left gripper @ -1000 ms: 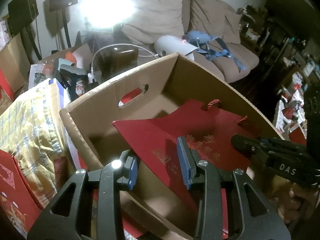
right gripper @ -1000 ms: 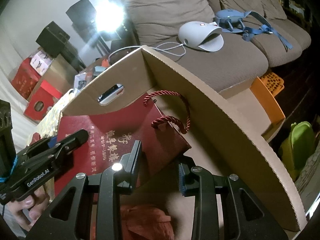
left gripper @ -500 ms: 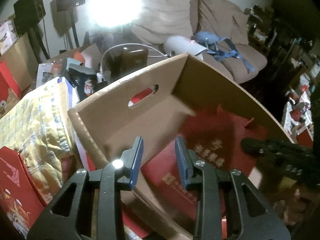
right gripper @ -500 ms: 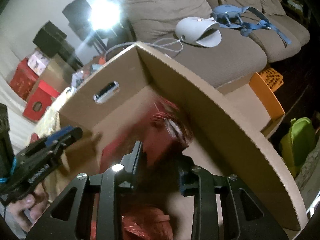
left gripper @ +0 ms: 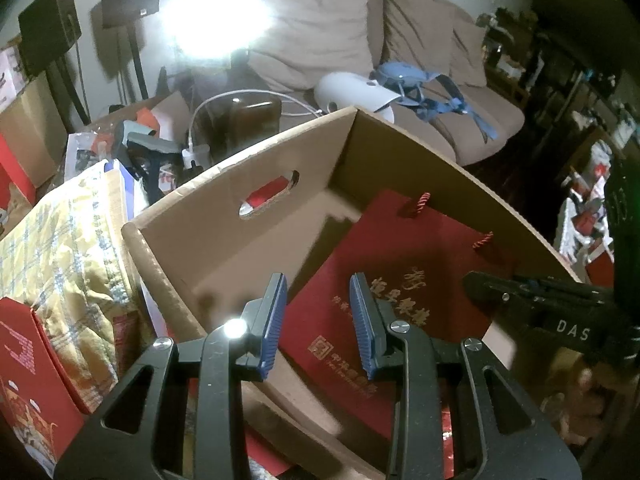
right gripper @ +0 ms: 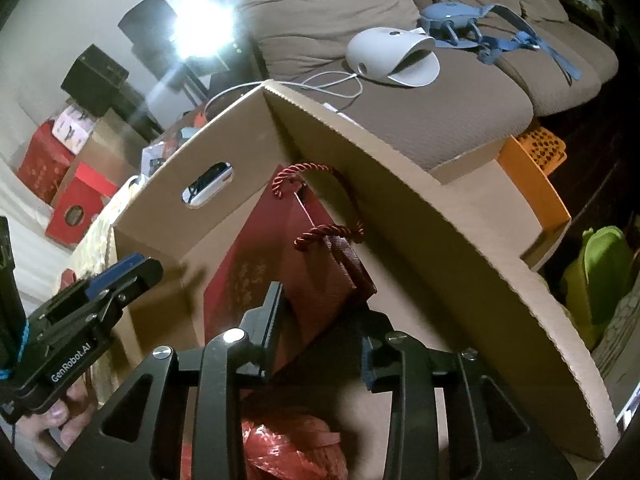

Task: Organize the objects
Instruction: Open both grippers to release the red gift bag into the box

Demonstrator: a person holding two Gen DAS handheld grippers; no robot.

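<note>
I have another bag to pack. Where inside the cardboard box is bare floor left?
Bare floor lies between the red gift bag and the cardboard box wall with the handle slot. The near end, under the right gripper, is crowded with red wrapping.

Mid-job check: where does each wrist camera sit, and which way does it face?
Left wrist: on the left tool, angled down into the cardboard box at the red gift bag; its open jaws, the right tool at right.
Right wrist: on the right tool, angled down into the box; its jaws, just opening, straddle the bag's edge; left tool and a hand at left.
Shared: box, bag, sofa.
</note>
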